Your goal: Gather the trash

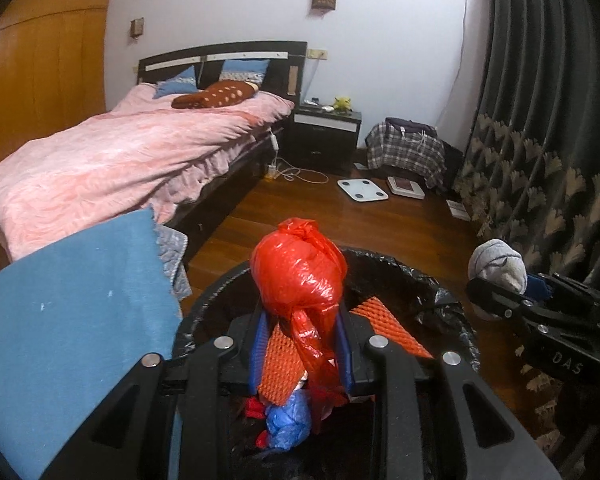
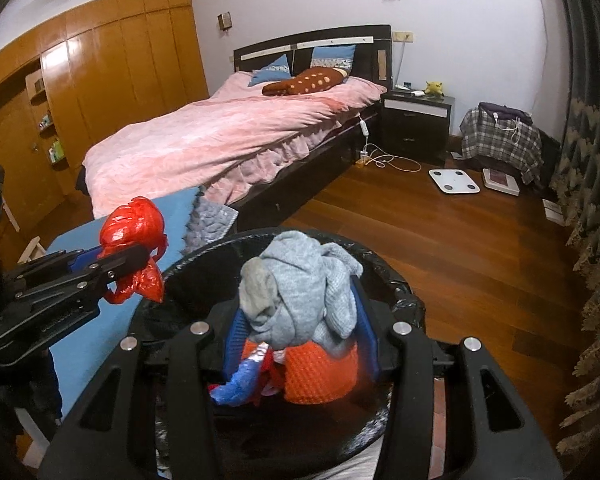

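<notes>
A black-lined trash bin (image 1: 384, 276) (image 2: 396, 280) stands on the wood floor right under both grippers. My left gripper (image 1: 302, 344) is shut on a knotted red plastic bag (image 1: 300, 272) and holds it over the bin's opening; the bag shows in the right wrist view (image 2: 134, 224) too. My right gripper (image 2: 300, 336) is shut on a bundled grey sock (image 2: 300, 280), also over the bin; the sock shows in the left wrist view (image 1: 498, 264). Inside the bin lie orange foam netting (image 1: 388, 324) (image 2: 320, 376) and a blue bag (image 1: 290, 420) (image 2: 236, 384).
A bed with a pink cover (image 1: 120, 160) (image 2: 228, 132) stands at the left, with a blue cloth surface (image 1: 72, 320) next to the bin. A nightstand (image 1: 326, 132), two floor scales (image 1: 362, 190), a plaid-covered heap (image 1: 408, 148) and dark curtains (image 1: 548, 120) lie beyond.
</notes>
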Demonstrator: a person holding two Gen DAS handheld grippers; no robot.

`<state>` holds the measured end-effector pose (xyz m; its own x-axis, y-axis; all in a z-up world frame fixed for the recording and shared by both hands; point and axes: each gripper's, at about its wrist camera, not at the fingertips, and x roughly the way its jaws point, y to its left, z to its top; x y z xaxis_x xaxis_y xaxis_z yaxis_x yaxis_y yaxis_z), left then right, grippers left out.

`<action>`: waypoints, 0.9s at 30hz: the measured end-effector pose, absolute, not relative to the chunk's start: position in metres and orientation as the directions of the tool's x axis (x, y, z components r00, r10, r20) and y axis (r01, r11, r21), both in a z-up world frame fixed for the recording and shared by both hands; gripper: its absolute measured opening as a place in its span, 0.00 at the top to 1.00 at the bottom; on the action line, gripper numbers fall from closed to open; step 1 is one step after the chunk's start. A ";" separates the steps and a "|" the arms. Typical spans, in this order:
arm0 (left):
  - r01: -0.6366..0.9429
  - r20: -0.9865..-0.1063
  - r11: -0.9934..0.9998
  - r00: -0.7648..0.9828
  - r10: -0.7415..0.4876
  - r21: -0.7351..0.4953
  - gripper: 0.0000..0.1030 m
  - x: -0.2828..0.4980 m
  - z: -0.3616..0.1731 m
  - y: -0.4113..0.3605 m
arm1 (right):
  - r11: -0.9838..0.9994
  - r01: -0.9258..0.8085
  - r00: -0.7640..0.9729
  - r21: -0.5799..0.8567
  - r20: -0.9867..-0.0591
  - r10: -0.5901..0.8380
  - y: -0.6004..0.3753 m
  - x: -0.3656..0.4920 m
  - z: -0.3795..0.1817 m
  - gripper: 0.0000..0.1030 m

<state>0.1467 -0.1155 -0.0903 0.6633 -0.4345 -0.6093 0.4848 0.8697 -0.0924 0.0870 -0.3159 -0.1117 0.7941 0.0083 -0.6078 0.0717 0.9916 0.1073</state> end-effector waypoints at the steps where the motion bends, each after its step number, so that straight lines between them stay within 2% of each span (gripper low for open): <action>1: 0.490 -0.611 0.867 0.660 -0.437 -0.091 0.72 0.149 -0.092 -0.119 | 0.992 0.073 0.793 0.106 -0.609 0.007 -0.319 0.089 -0.114 0.56; 7: 0.508 -0.622 0.856 0.642 -0.448 -0.091 0.72 0.165 -0.102 -0.131 | 0.990 0.083 0.781 0.116 -0.625 0.008 -0.331 0.106 -0.128 0.54; 10: 0.517 -0.628 0.850 0.630 -0.457 -0.100 0.67 0.171 -0.105 -0.134 | 0.990 0.089 0.776 0.111 -0.631 0.001 -0.336 0.114 -0.134 0.53; 12: 0.523 -0.631 0.844 0.618 -0.469 -0.116 0.61 0.174 -0.106 -0.134 | 0.990 0.095 0.772 0.108 -0.635 -0.004 -0.339 0.119 -0.137 0.44; 14: 0.522 -0.631 0.844 0.616 -0.472 -0.122 0.46 0.176 -0.107 -0.133 | 0.989 0.101 0.771 0.109 -0.636 -0.008 -0.342 0.122 -0.139 0.36; 17: 0.518 -0.632 0.845 0.612 -0.476 -0.134 0.36 0.177 -0.108 -0.131 | 0.989 0.102 0.770 0.107 -0.638 -0.010 -0.343 0.122 -0.140 0.29; 23: 0.494 -0.628 0.858 0.625 -0.464 -0.142 0.22 0.178 -0.103 -0.120 | 0.988 0.112 0.775 0.107 -0.632 -0.019 -0.343 0.124 -0.137 0.12; 27: 0.473 -0.613 0.871 0.651 -0.448 -0.134 0.14 0.173 -0.093 -0.109 | 0.987 0.112 0.779 0.114 -0.626 -0.016 -0.340 0.121 -0.129 0.08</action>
